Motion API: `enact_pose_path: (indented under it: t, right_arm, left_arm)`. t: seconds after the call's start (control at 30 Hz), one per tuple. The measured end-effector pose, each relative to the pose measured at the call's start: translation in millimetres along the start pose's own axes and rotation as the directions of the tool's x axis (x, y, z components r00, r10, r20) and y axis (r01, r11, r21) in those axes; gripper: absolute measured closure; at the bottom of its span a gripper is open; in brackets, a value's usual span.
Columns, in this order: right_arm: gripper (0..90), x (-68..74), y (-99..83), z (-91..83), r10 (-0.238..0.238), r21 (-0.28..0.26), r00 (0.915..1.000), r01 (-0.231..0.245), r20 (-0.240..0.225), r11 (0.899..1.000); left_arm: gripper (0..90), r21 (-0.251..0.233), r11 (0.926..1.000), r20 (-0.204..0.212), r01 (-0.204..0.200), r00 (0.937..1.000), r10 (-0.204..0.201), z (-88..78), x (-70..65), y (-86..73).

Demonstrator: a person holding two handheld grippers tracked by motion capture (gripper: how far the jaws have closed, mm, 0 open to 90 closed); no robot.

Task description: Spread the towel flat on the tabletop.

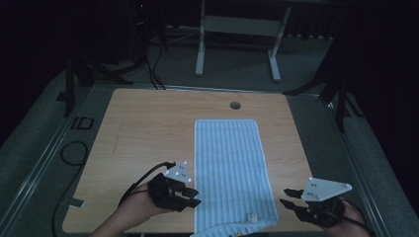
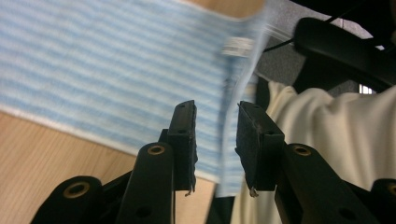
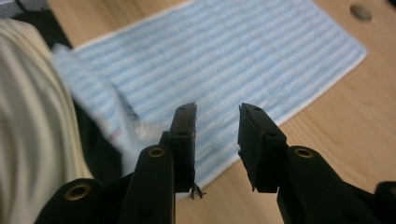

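**Both grippers released beside the striped towel**

From the high view, the towel (image 1: 228,173) lies lengthwise down the middle of the bench (image 1: 143,133), its far short edge stopping short of the round cable hole (image 1: 235,105) and its near end spilling over the bench's front edge, where it looks rumpled. Bare wood lies open on both sides of it, wider on my left. My left gripper (image 1: 191,196) sits just beside the towel's left long edge near the front corner; my right gripper (image 1: 288,197) is off the towel's right edge, with a strip of bare bench between. My hands come in low from the front edge, both grippers pointing inward toward the cloth.

In the left gripper view, the towel (image 2: 107,70) is a soft, ribbed weave in pale blue and white stripes with a white hem. Its hanging near end runs blurred past the gap between my flat black pads (image 2: 184,135), which stand apart and press on nothing. My cream sleeve (image 2: 327,130) shows behind.

In the right gripper view, the towel (image 3: 224,60) lies flat across smooth wood-grain bench (image 3: 336,121). My jaws are parted with nothing between them.
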State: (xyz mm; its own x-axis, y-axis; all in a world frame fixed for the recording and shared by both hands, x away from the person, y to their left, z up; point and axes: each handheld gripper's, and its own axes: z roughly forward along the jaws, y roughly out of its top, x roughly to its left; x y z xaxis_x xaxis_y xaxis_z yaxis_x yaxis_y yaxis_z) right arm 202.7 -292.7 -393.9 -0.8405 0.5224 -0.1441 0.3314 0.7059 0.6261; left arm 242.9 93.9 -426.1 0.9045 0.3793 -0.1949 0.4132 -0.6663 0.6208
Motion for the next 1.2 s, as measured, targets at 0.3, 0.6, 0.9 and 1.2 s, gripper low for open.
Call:
enact_pose_path:
  t: [0.3, 0.6, 0.9, 1.2]
  right_arm:
    - [66.6, -59.6, 7.2, 75.7, 0.090, 0.077, 0.9953, -0.087, -0.036, 0.993]
    - [62.9, -103.6, 22.6, 139.9, 0.128, 0.092, 0.9918, -0.128, 0.004, 0.988]
    - [55.5, -137.9, 43.6, 192.3, 0.211, 0.305, 0.9774, -0.199, -0.006, 0.931]
    - [52.3, -143.7, 47.5, 229.1, 0.229, 0.329, 0.9724, -0.231, 0.044, 0.916]
  left_arm:
    - [64.8, 0.069, 0.9940, -0.133, 0.086, 0.9882, -0.076, 42.2, 63.7, 5.7]
    - [59.4, 0.079, 0.9858, -0.186, 0.148, 0.9737, -0.131, 82.5, 110.2, 22.3]
    - [57.8, 0.181, 0.9663, -0.266, 0.182, 0.9552, -0.130, 116.7, 134.6, 35.6]
    - [52.7, 0.136, 0.9711, -0.295, 0.196, 0.9437, -0.149, 129.2, 148.7, 37.5]
